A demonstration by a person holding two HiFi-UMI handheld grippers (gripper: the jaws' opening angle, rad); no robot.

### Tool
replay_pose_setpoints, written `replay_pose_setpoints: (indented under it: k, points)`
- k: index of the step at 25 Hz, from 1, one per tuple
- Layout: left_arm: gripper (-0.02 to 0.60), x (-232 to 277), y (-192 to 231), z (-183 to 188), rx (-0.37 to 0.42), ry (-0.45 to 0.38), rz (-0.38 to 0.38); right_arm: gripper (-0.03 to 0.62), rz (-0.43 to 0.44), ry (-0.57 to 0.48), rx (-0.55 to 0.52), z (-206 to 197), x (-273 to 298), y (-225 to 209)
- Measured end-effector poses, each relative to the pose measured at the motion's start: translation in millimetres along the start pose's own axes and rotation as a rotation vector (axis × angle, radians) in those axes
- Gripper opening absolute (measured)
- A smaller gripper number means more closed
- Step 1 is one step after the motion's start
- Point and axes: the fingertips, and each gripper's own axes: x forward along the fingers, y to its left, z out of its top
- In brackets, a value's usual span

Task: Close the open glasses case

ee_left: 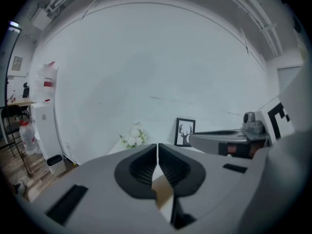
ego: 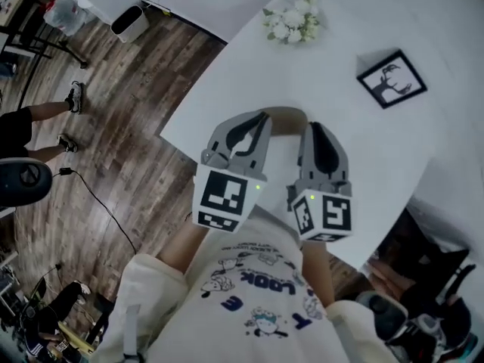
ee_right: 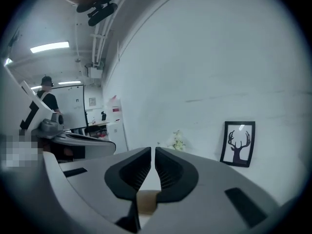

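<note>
Head view: tan case (ego: 286, 121) on tbl (ego: 249, 74)

Shows 2 grippers, the left gripper (ego: 263, 116) and the right gripper (ego: 314, 125), each bearing 1 marker cube (ego: 223, 197). Counts on 1 white table (ego: 340, 150) 1 framed deer picture (ego: 392, 79), 1 bunch of white flowers (ego: 293, 20) and 1 tan thing (ego: 286, 118), mostly hidden behind the grippers. Finds on the wood floor (ego: 144, 89) 1 white bin (ego: 130, 23) and 1 black cable (ego: 98, 199).

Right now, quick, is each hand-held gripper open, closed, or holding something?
Left hand-held gripper: closed, holding nothing.
Right hand-held gripper: closed, holding nothing.
</note>
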Motion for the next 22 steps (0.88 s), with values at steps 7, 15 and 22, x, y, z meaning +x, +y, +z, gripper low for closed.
replay_pose_setpoints:
  k: [7, 15, 22]
  points:
    - [0.011, -13.9, -10.6, 45.9, 0.051, -0.128, 0.077, 0.026, -0.082, -0.113, 0.007, 28.4, -25.0, -18.8]
    - [0.011, -18.0, -22.0, 71.1, 0.116, -0.217, 0.112, 0.026, -0.145, -0.198, 0.0, 49.4, -39.4, -34.7]
    - [0.011, -14.9, -26.7, 75.3, 0.128, -0.233, 0.101, 0.025, -0.168, -0.22, 0.002, 52.6, -44.8, -40.0]
